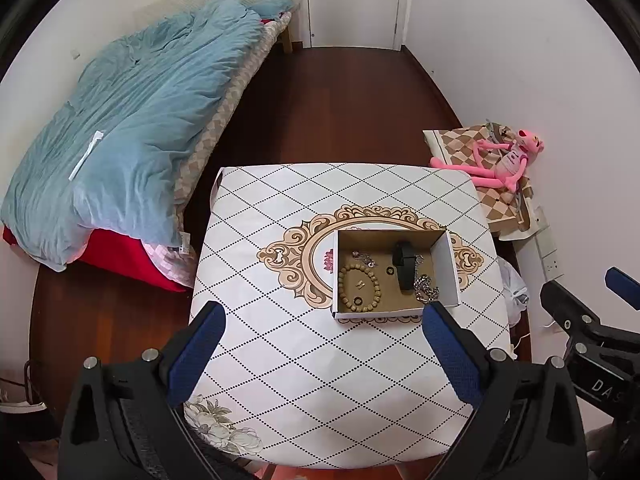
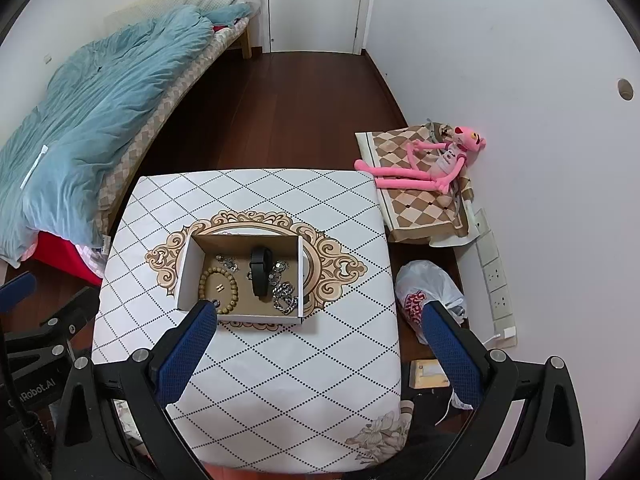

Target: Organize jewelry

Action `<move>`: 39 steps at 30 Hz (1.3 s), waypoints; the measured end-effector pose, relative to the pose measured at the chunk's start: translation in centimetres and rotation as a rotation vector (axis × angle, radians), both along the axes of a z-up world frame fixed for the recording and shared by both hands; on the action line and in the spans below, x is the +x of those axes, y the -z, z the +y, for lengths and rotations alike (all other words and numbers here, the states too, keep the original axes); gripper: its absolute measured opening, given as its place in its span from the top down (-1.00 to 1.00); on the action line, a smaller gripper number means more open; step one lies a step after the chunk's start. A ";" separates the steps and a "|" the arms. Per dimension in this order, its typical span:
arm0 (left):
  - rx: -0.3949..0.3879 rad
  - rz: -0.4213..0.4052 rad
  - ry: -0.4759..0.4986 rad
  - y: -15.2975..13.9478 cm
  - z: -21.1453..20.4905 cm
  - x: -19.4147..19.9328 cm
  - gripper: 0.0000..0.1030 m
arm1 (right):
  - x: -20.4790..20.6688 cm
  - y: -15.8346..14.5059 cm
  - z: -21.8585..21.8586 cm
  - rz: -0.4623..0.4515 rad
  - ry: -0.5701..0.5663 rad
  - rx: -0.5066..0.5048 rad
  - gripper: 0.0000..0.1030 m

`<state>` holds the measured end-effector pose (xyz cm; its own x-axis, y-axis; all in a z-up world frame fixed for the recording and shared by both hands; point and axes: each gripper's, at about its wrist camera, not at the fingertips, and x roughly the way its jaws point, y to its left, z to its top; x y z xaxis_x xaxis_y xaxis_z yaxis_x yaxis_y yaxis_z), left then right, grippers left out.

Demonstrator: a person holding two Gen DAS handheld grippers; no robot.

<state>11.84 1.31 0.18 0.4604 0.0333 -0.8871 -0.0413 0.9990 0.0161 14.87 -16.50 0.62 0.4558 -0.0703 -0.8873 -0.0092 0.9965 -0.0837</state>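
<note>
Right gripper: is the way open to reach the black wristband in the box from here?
Probably yes. The right gripper is open and empty, the box has no lid, and the black wristband lies uncovered, though a silver chain sits close beside it.

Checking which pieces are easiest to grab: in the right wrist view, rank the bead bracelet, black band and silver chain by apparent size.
1. bead bracelet
2. black band, nearly as long but narrower
3. silver chain, bunched up, so its true length is unclear

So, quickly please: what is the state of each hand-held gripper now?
Left hand-held gripper: open, holding nothing.
Right hand-held gripper: open, holding nothing.
</note>
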 end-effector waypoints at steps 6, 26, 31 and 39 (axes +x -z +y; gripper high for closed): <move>0.002 -0.003 -0.001 -0.2 0.1 -0.3 -0.95 | -0.1 0.0 0.0 0.003 -0.003 0.007 -1.00; 0.019 -0.007 -0.008 -0.4 0.5 -0.9 -0.95 | -0.5 0.1 0.1 0.013 -0.011 0.018 -1.00; 0.019 -0.012 -0.009 -0.5 0.6 -1.1 -0.95 | -0.5 0.0 0.2 0.010 -0.013 0.018 -1.00; 0.028 -0.022 -0.011 -0.9 0.4 -1.2 -0.95 | -0.6 -0.2 0.2 0.008 -0.016 0.019 -1.00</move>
